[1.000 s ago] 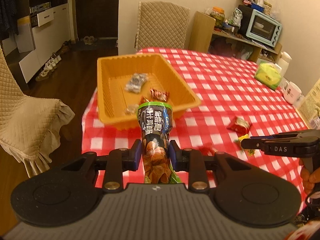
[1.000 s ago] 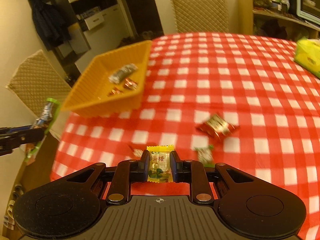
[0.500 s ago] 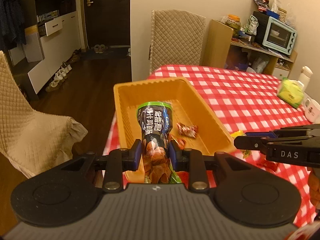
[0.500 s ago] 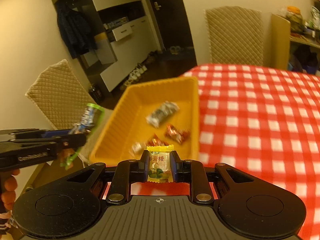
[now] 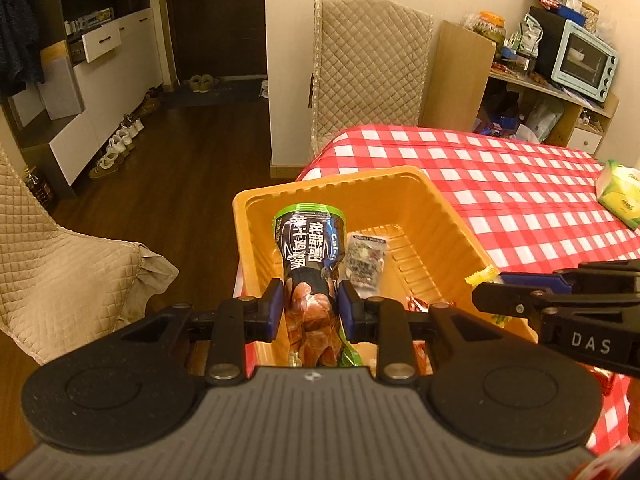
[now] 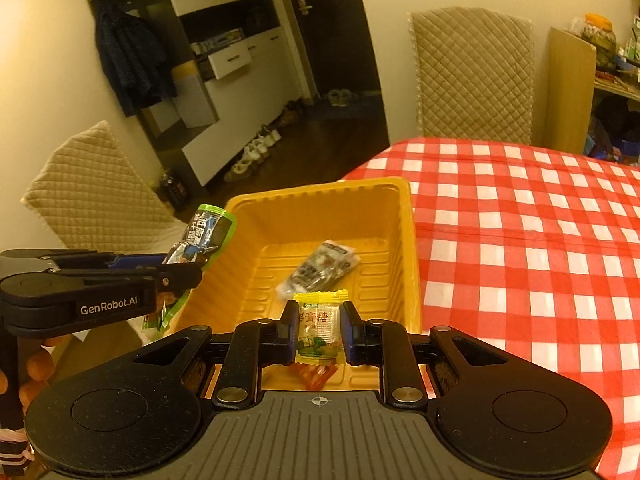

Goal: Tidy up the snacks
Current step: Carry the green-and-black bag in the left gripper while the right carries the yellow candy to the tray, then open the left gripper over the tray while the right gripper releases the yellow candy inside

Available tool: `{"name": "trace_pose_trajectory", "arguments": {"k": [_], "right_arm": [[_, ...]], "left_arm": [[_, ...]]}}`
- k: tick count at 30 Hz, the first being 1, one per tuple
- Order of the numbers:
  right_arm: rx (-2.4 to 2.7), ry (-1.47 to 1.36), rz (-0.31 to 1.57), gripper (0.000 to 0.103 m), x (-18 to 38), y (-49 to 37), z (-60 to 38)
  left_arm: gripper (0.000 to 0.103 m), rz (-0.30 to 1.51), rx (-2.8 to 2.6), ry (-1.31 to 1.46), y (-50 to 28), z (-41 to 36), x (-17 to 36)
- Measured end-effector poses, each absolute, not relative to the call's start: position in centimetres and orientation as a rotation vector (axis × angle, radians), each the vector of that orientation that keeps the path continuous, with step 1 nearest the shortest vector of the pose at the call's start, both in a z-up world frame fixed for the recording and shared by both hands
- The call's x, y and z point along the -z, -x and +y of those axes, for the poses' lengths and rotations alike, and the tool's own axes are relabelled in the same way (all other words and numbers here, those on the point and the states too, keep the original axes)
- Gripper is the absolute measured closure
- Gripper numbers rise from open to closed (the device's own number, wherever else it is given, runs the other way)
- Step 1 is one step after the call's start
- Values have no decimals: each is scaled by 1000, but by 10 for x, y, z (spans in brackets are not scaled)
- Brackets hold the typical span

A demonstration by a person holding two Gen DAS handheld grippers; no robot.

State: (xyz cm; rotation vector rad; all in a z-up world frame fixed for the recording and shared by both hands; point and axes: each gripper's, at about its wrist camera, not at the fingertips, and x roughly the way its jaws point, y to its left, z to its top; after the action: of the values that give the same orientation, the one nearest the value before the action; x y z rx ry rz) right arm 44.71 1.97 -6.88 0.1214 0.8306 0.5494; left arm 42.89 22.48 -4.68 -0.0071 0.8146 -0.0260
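Over the ribbed orange plastic basket (image 6: pixel 404 240), our left gripper (image 5: pixel 308 306) is clamped on one glossy dark green-edged snack pouch (image 5: pixel 310 248), and our right gripper (image 6: pixel 319 330) pinches one small yellow candy packet (image 6: pixel 318 330). One crinkly grey packet (image 6: pixel 320 268) lies inside the basket.

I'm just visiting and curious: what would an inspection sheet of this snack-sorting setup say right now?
Surface: table under a red-and-white checked cloth.
Job's things: orange tray at the table edge, holding a grey wrapped snack and red candies.
Clutter: green tissue pack.
Grippers: left hand-held gripper shut on a dark green-edged snack packet; right hand-held gripper shut on a yellow candy, both over the tray.
Cables: nothing seen.
Surroundings: quilted chairs, shelf with toaster oven, shoes by the door.
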Motion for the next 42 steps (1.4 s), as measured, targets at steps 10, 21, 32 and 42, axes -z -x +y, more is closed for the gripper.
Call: {"name": "trace_pose_trajectory", "arguments": {"k": [10,21,32,42], "right_arm": [[-508,-147,843,81,77,-483,20],[-498,-155,860,81,84,-497,20],[-506,-141,858,81,87,-505,28],[-522,-181,814,67,75,-506,29]], "left_arm": [[77,874,35,-27,-481,227,74],[76,913,48,-21,-496,231,92],[76,902,59,0,-490,237,84],[67,888,72,11,-480,236,73]]}}
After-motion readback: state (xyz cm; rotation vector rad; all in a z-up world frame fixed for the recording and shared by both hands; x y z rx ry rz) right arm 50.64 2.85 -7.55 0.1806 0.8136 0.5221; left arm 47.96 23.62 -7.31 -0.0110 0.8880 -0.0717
